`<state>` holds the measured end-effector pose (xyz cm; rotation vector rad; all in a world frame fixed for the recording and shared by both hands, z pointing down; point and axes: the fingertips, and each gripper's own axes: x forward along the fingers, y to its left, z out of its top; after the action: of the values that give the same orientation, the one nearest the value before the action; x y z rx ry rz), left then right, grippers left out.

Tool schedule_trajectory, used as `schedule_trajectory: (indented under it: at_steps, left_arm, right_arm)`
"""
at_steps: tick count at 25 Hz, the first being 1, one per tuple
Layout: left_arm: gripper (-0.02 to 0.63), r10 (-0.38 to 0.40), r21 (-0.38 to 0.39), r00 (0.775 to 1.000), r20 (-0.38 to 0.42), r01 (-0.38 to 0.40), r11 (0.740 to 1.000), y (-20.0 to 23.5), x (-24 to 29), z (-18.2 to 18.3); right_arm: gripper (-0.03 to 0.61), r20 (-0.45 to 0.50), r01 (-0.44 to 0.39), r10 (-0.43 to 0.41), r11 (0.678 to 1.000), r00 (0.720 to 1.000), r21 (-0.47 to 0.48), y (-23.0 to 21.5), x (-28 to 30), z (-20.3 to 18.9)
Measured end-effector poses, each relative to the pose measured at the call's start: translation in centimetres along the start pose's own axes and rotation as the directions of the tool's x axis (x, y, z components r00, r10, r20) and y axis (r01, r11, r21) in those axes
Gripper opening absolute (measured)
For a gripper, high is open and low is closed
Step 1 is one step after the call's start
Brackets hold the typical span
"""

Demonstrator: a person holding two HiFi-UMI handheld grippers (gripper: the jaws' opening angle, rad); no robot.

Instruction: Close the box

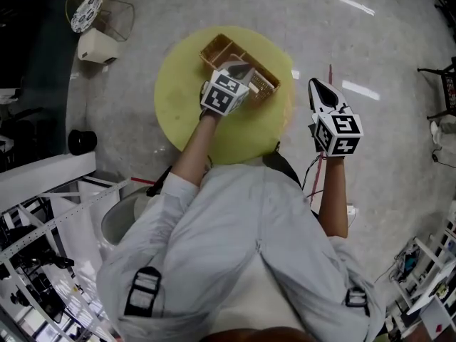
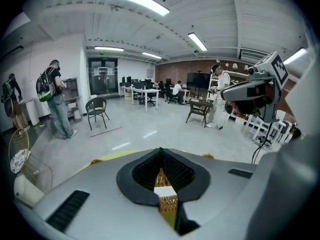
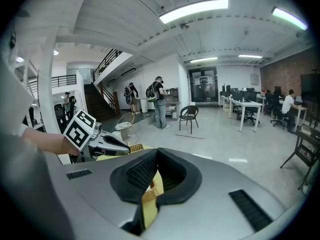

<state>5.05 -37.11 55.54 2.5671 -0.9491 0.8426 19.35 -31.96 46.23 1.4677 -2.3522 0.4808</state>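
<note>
The box (image 1: 222, 50) is a woven basket-like case on the round yellow tabletop (image 1: 184, 102). In the head view its long axis runs on a slant, from far-left to near-right. The left hand-held gripper (image 1: 241, 70) reaches onto it from the person's side, over the middle of the near long edge, so this hand is plainly the nearer one and is already in contact.

In the left gripper view the jaws are almost pressed together, pinching a thin strip of golden weave (image 2: 168, 203) with a small white patch on it. That strip belongs to the box, but whether it is the lid's edge or a wall I cannot tell.

The right hand-held gripper (image 1: 318, 88) hangs well apart, past the tabletop's right rim and over the floor (image 1: 370, 41). From it the box lies to the left and a little ahead. In its own view the jaws are drawn together with nothing caught between them; only the tabletop and a bit of the weave beyond show through the slit.

Closing most likely turns on swinging the pinched part across the box's short width, with the left hand leading.
</note>
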Motion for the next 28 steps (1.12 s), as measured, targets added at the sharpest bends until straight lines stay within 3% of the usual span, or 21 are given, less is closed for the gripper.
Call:
schedule_trajectory:
  at_steps: [10,18,28]
  left_arm:
    - [0.04,-0.032,-0.037,0.991,-0.131,0.028,0.999,0.6,8.4,-0.7]
    - [0.041,-0.03,-0.064,0.961,-0.276,0.013,0.998,1.0,12.4,-2.8]
    - [0.054,-0.031,-0.071,0.957,-0.289,0.011,0.997,1.1,12.3,-2.9]
  right_arm:
    - [0.023,-0.05,-0.014,0.014,1.0,0.999,0.011,-5.9,2.7,-1.2]
    - [0.023,-0.075,-0.064,0.066,0.998,0.995,0.022,-9.1,5.1,-1.0]
    - [0.023,-0.07,-0.105,0.107,0.994,0.992,0.027,-8.8,5.8,-0.7]
